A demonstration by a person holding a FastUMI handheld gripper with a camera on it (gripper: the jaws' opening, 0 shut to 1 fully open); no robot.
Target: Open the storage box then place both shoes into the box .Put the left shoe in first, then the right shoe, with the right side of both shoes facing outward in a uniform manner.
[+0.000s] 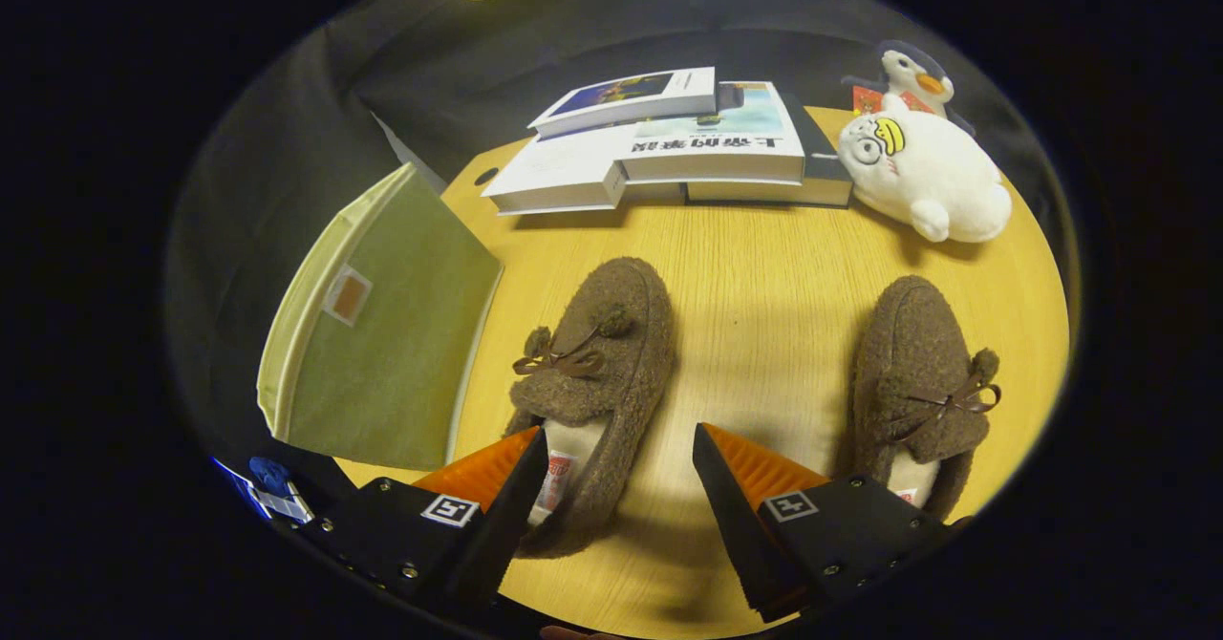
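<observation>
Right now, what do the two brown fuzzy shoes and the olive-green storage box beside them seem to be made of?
Left brown fuzzy shoe and right brown fuzzy shoe: likely fleece or boucle fabric, matte and nubby, with thin bows. Olive-green storage box: apparently woven cloth, matte with pale edge binding; lid closed. The open gripper has the left shoe's heel by one finger, touching nothing.

L shoe (pixel 597 373) heel hid behind gripper (pixel 619 454) finger; R shoe (pixel 922 382) heel too; box (pixel 382 334) inside unseen.

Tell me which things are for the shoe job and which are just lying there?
For the job: green storage box, closed; two brown fuzzy shoes; open gripper, one finger over the nearer shoe's heel.
Just lying about: books, white plush toy, penguin toy.
</observation>
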